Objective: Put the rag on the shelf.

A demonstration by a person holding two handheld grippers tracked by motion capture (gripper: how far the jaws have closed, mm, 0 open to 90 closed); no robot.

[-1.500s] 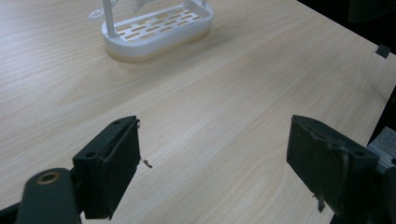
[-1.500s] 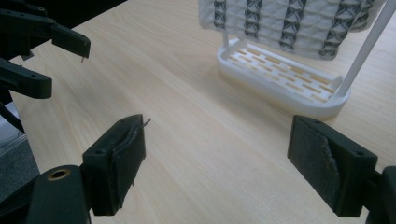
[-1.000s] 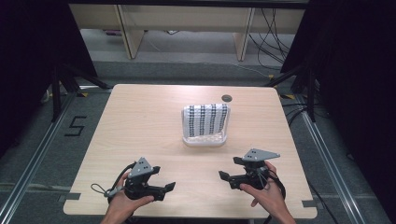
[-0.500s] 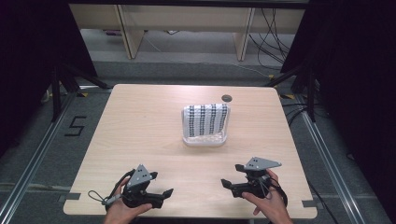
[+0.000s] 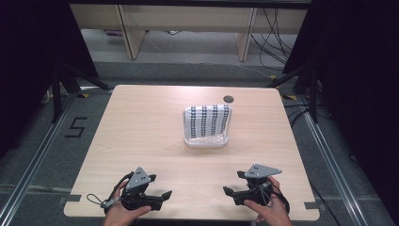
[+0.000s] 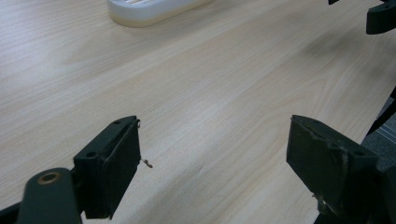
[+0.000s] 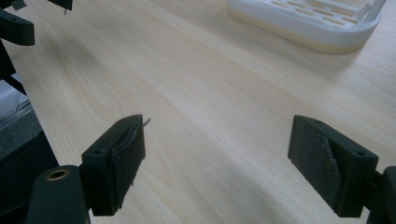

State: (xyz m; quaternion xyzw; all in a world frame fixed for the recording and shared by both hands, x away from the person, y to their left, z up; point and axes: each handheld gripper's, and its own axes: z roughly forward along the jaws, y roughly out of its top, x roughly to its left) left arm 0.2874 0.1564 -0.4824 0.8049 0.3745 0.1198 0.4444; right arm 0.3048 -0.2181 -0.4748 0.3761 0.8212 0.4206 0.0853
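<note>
A white slotted tray (image 5: pixel 207 140) stands at the table's middle, and a black-and-white striped cloth-like piece (image 5: pixel 207 120) stands upright in it. Its white base shows far off in the left gripper view (image 6: pixel 149 9) and in the right gripper view (image 7: pixel 308 18). My left gripper (image 5: pixel 162 197) sits near the front edge at the left, open and empty, its jaws wide apart over bare wood (image 6: pixel 215 126). Level with it at the right, my right gripper (image 5: pixel 232 183) is open and empty too (image 7: pixel 217 121). The two point toward each other.
The light wooden table (image 5: pixel 141 122) has a round cable hole (image 5: pixel 228 99) at the back right. Bare wood lies between the grippers and the tray. The right gripper's jaw tips (image 6: pixel 380 16) show far off in the left gripper view, the left gripper's (image 7: pixel 18 23) in the right gripper view.
Both hands have drawn the grippers back a little toward the table's front edge. Both stay open, and the tray has not moved.
</note>
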